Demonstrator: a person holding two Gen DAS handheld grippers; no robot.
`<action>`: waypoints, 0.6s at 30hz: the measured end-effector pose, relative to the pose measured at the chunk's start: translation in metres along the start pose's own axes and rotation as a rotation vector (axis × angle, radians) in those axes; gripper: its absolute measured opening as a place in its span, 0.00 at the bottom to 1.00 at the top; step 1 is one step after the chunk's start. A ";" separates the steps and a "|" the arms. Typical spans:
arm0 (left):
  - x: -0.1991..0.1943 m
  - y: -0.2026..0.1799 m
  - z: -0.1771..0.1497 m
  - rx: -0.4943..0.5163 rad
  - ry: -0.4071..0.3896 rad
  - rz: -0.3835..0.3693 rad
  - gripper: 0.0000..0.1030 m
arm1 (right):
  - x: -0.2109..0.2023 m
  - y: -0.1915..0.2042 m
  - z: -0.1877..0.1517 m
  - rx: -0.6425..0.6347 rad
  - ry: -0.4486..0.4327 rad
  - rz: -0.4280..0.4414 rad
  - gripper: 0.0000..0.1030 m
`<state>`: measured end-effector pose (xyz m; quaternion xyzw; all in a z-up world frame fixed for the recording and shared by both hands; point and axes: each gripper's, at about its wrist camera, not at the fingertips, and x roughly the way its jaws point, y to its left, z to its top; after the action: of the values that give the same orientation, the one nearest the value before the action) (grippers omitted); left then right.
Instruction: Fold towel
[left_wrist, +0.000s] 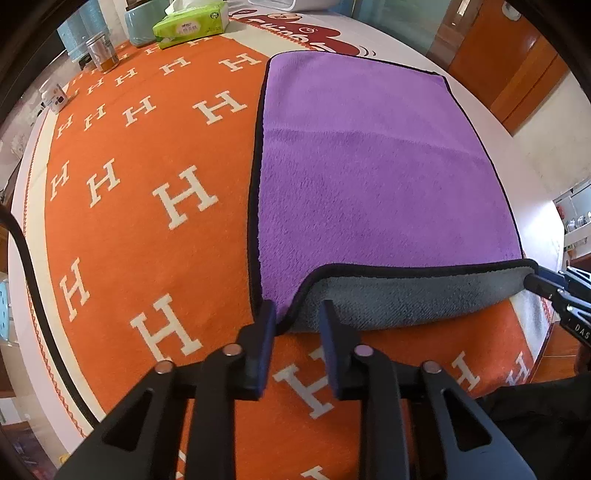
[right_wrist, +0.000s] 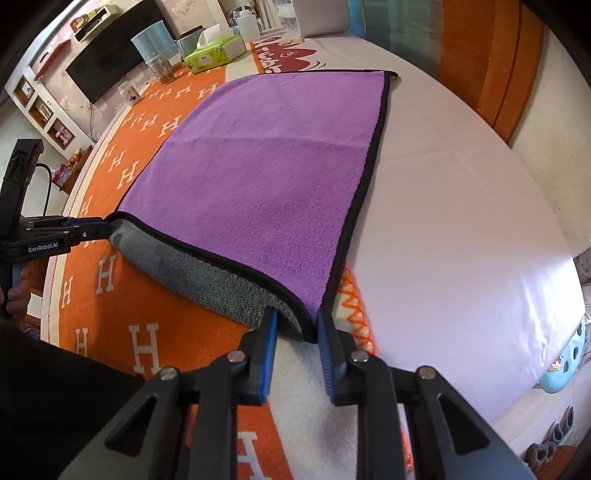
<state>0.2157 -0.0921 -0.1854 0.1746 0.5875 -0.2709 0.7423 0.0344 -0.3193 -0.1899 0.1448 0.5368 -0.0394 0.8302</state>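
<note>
A purple towel (left_wrist: 369, 166) with black trim and a grey underside lies on an orange mat with white H letters (left_wrist: 147, 221). Its near edge is lifted and curls so the grey side (left_wrist: 406, 299) shows. My left gripper (left_wrist: 297, 314) has its fingers around the near left corner of the towel. My right gripper (right_wrist: 297, 321) has its fingers around the near right corner (right_wrist: 295, 317). In both views the blue pads stand a little apart with the trim between them. The towel (right_wrist: 266, 177) fills the middle of the right wrist view, where the left gripper (right_wrist: 107, 229) shows at the left edge.
A green tissue pack (left_wrist: 192, 26), a glass jar (left_wrist: 101, 53) and a small white cup (left_wrist: 55, 98) stand at the far side of the mat. A white tabletop (right_wrist: 461, 221) extends to the right of the towel. A black cable (left_wrist: 33, 280) runs along the left.
</note>
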 end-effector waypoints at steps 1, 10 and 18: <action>0.001 0.000 0.000 0.004 0.006 0.009 0.17 | -0.001 -0.001 0.000 -0.001 -0.002 0.001 0.17; 0.009 0.004 0.002 0.021 0.048 0.061 0.10 | -0.004 -0.006 0.002 -0.006 -0.007 0.027 0.09; 0.013 0.005 0.007 0.022 0.064 0.071 0.05 | -0.004 -0.009 0.007 -0.011 -0.003 0.055 0.04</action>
<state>0.2266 -0.0950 -0.1961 0.2120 0.6013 -0.2453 0.7303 0.0367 -0.3304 -0.1854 0.1549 0.5315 -0.0136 0.8327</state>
